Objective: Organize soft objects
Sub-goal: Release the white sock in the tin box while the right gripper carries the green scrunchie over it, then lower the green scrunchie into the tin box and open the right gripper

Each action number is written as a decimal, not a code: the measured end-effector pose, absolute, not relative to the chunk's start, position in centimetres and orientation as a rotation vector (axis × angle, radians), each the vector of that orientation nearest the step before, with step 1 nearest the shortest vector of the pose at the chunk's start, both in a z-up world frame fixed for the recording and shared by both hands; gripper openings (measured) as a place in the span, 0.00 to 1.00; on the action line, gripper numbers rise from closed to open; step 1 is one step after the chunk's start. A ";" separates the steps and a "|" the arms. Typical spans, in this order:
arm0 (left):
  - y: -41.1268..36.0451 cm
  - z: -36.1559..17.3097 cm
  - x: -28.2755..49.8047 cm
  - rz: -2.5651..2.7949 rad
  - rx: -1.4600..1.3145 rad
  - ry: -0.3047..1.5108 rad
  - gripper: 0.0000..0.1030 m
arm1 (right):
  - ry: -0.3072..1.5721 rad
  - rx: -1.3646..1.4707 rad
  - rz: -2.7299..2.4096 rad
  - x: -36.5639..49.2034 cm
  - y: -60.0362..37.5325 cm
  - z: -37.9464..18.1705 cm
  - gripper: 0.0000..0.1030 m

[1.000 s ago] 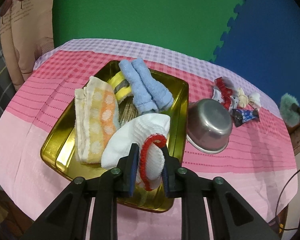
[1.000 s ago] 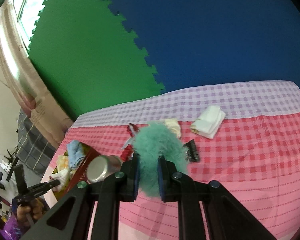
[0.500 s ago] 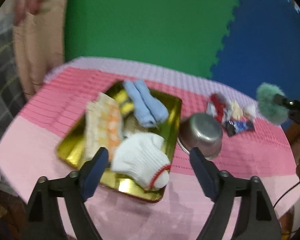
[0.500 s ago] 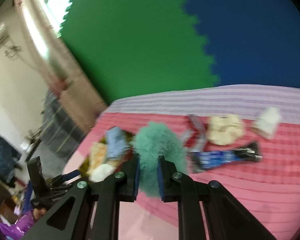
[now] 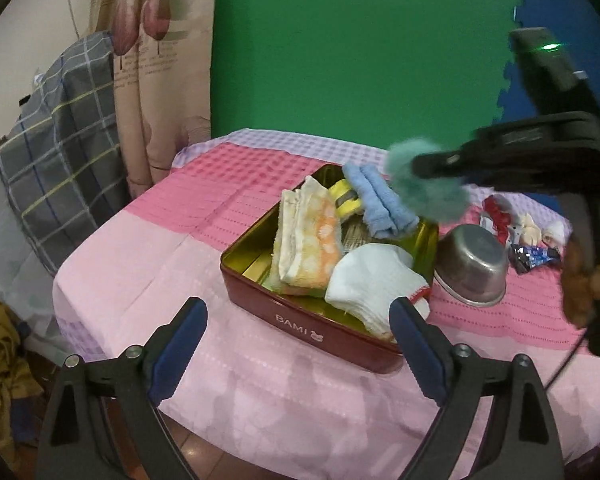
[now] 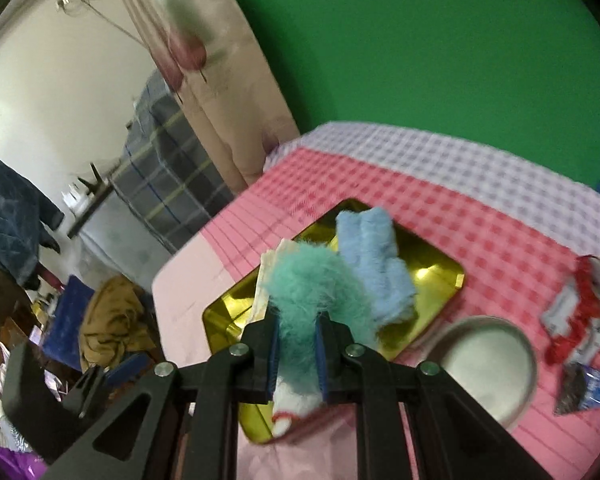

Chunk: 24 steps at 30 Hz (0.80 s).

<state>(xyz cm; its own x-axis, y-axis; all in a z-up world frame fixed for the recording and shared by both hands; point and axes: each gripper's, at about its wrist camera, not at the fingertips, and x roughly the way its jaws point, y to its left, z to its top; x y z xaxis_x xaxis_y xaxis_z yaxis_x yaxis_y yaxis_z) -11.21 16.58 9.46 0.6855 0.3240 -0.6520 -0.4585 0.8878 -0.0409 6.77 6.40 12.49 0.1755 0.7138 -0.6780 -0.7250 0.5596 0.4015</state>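
Clamped in the right gripper [image 6: 296, 354], with the jaws nearly closed on it: a teal fluffy piece [image 6: 312, 292], long axis running forward along the fingers and curling right at its far end, hanging above the tin tray [image 5: 320, 330] over the far right part. Held wide open and empty just before the tray's near wall: the left gripper [image 5: 298, 334]. Lying inside the tray: white sock [image 5: 374, 282] at the near right corner, orange-spotted towel [image 5: 310, 240] lengthwise along the left, blue cloth [image 5: 382, 206] pointing to the far corner.
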 end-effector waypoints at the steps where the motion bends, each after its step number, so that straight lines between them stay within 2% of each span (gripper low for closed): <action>1: 16.7 9.3 -11.3 0.449 -0.202 0.680 0.88 | 0.961 -0.027 1.019 6.9 7.3 12.0 0.14; 15: 19.4 9.4 -12.5 0.454 -0.305 0.686 0.88 | 0.964 -0.312 0.917 5.7 14.9 6.3 0.14; 18: 19.3 9.3 -12.5 0.450 -0.291 0.696 0.88 | 0.968 -0.341 0.916 5.2 15.8 5.5 0.18; 20: 19.2 9.3 -12.5 0.450 -0.286 0.695 0.88 | 0.961 -0.336 0.930 4.9 15.8 5.5 0.24; 21: 19.2 9.2 -12.5 0.449 -0.287 0.696 0.88 | 0.948 -0.326 0.940 4.7 15.6 5.7 0.31; 22: 19.1 9.2 -12.5 0.450 -0.288 0.696 0.88 | 0.935 -0.317 0.946 4.5 15.5 6.0 0.43; 24: 19.1 9.2 -12.6 0.455 -0.292 0.701 0.88 | 0.907 -0.295 0.939 4.1 14.8 6.9 0.53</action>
